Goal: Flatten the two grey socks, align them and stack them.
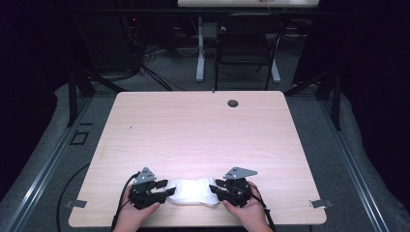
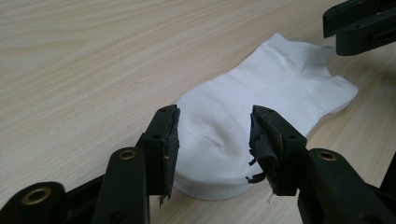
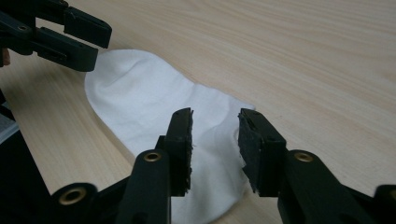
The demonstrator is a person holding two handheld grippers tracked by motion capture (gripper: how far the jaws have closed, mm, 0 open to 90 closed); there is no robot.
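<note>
A white ankle sock (image 1: 193,191) lies flat near the table's front edge, between my two grippers. My left gripper (image 1: 170,189) is at its left end. In the left gripper view the jaws (image 2: 215,135) stand open over the sock (image 2: 261,88), pads clear of the cloth. My right gripper (image 1: 212,188) is at the sock's right end. In the right gripper view it (image 3: 215,135) is open too, with the sock (image 3: 140,98) lying under the gap. Each view shows the other gripper farther off: the right gripper (image 2: 357,25) and the left gripper (image 3: 70,37).
The light wooden table (image 1: 203,130) has a dark cable hole (image 1: 233,103) near its far edge. Metal clips (image 1: 77,203) sit by the front corners. A black chair (image 1: 246,43) and table legs stand on the floor beyond.
</note>
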